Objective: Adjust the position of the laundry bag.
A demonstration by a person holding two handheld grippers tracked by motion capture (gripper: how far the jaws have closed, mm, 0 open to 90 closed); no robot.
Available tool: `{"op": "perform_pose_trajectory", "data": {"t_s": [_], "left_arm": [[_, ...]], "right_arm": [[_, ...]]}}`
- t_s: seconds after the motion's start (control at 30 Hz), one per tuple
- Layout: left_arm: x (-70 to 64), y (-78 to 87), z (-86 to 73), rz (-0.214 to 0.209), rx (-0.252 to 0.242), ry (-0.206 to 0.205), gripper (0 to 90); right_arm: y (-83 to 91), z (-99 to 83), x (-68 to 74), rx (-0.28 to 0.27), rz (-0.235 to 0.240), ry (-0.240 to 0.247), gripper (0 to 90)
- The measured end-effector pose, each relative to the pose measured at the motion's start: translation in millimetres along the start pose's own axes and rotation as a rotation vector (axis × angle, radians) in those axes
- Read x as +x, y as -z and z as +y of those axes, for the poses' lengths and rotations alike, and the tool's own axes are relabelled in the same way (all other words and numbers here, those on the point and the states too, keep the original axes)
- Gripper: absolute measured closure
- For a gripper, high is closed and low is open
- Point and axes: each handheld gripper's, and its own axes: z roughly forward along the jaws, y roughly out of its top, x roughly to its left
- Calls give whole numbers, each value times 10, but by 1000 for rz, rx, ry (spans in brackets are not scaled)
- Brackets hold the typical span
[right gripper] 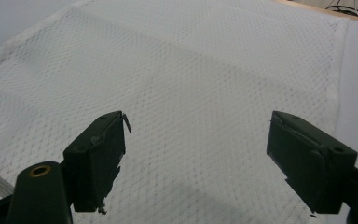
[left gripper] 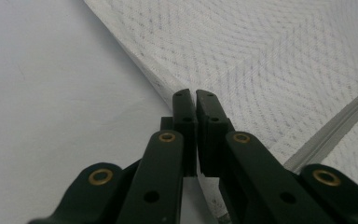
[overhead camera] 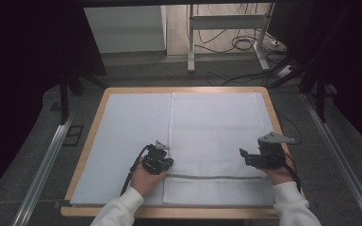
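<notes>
A white mesh bag [overhead camera: 217, 132] lies flat on the right half of a white mat [overhead camera: 132, 132]. A grey zipper [overhead camera: 217, 177] runs across its near end. My left gripper [overhead camera: 168, 163] sits at the bag's left edge, just above the zipper's left end. In the left gripper view the left gripper [left gripper: 191, 95] has its jaws pressed together on the edge of the mesh bag [left gripper: 270, 56], with the zipper [left gripper: 335, 126] off to the right. My right gripper [overhead camera: 242, 157] hovers over the bag's right side. In the right gripper view the right gripper [right gripper: 198, 121] is wide open above the mesh bag [right gripper: 191, 70], holding nothing.
The mat covers a wooden table [overhead camera: 87, 155] with a narrow rim showing all round. Metal rails [overhead camera: 47, 165] flank the table on the floor. Behind the table stand a desk frame [overhead camera: 191, 42] and loose cables [overhead camera: 245, 44].
</notes>
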Motion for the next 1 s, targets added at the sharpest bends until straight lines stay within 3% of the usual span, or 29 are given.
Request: {"op": "perform_pose_trajectory", "data": {"t_s": [0.37,0.5,0.6,0.83,1.0], "left_arm": [[63,22,-7,-50,-9,45,898],[73,31,-7,-57,-14,51,899],[80,37,-7,-62,-12,55,899],[74,38,-8,-63,-17,57,899],[71,40,-7,-69,-27,65,900]], "right_arm": [[47,5,-77,4,-22,-8,200],[71,10,-195,57,-27,-65,221],[71,-1,-288,108,-57,-93,224],[81,-85,-517,159,-101,-151,269],[79,-148,-631,200,-101,-184,310]]}}
